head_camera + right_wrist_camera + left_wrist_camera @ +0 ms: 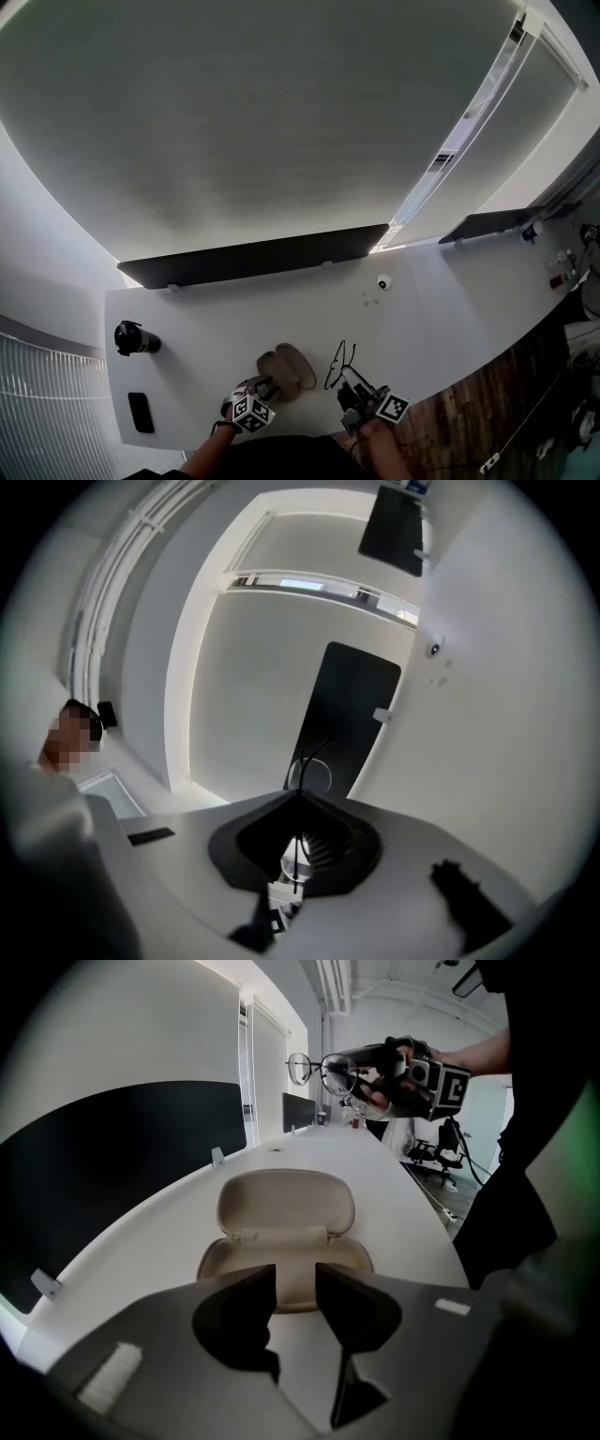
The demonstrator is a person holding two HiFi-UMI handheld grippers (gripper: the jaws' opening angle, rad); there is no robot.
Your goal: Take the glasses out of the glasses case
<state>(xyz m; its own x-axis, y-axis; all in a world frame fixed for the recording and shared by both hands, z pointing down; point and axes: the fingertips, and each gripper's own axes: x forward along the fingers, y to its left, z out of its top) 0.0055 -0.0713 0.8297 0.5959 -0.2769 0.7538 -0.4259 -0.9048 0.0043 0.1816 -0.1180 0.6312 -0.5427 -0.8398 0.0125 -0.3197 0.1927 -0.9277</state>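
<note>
1. Glasses (314, 1068) are hanging in the air, already out of the glasses case (287, 369) and off to its right, above the near edge of the desk (216, 309).
2. The right gripper (349, 382) is holding them. Its jaws are sitting closed on the thin dark frame, and one lens is showing just past the tips in the right gripper view.
3. The left gripper (292, 1283) is hovering low at the case's near rim. Its jaws are standing a little apart and pressing on nothing, with the rim and bare desk showing through the gap.
4. The case is lying open near the middle of the desk's near edge. Its lid is lying back on the side away from the left gripper, and its long axis is crossing in front of the left jaws. Both halves are looking empty, though the left jaws are covering part of the near half.
5. The coming move is probably setting the glasses down. They are sitting straight off the right jaws' tips, with the row of lenses seeming to run onward from there. Bare desk is lying beneath them toward the right end, so the right hand is the nearer one.
6. It is hard to make out where on the frame the pinch is falling or whether the temples are folded. The second lens is not showing in the right gripper view.
</note>
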